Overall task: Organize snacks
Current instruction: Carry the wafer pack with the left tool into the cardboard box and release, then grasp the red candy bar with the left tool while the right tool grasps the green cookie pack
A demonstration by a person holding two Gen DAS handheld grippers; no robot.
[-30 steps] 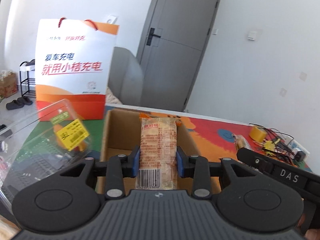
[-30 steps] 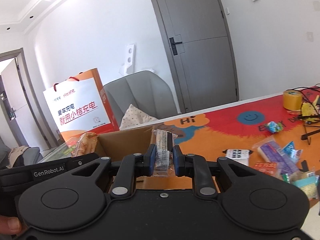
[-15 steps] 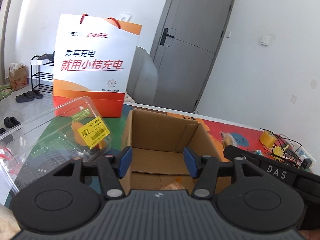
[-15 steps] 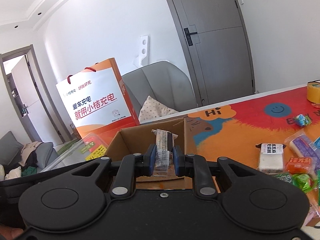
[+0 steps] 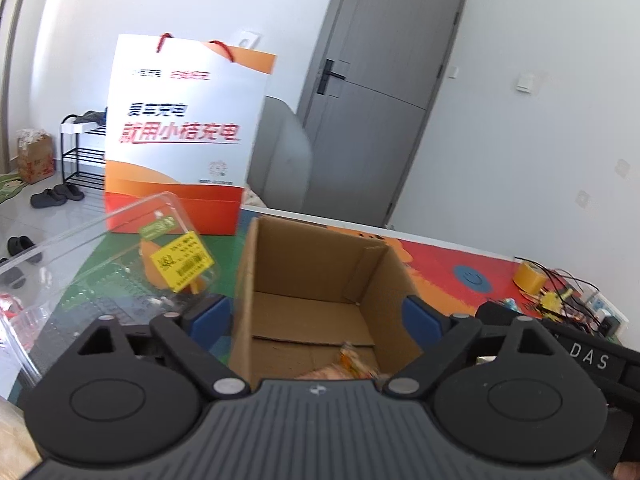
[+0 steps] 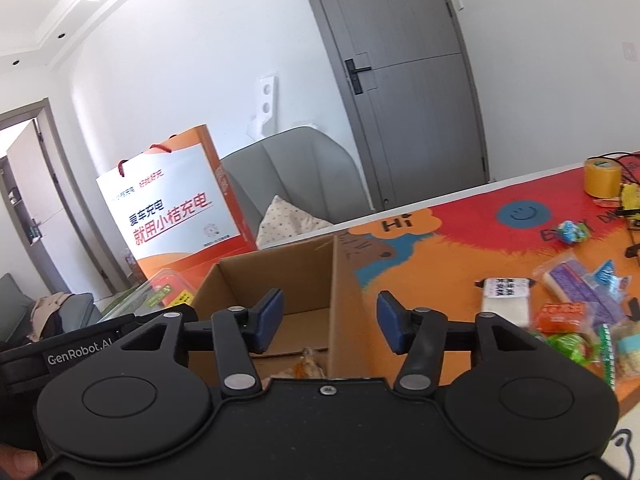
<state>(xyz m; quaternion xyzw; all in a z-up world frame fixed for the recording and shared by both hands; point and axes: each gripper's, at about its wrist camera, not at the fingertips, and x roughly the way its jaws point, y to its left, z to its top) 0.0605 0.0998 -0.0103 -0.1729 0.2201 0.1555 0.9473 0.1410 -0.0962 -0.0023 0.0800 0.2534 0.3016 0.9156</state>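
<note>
Two tools tilt gently downward over the open cardboard box [image 5: 320, 300] on the table [image 6: 460, 256]. Left tool [image 5: 316, 314]: jaws opening, spread wide, nothing between the pads. Right tool [image 6: 330, 322]: jaws opening, about half spread, empty. Snack packets [image 5: 344, 364] lie on the box floor (partly hidden by the tool bodies); more snacks [image 6: 560, 312] lie on the table beside the box.

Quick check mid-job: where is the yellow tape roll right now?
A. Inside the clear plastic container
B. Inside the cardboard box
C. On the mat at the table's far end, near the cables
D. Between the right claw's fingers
C: the yellow tape roll stands on the colourful mat beside the cables, well away from the cardboard box.
</note>
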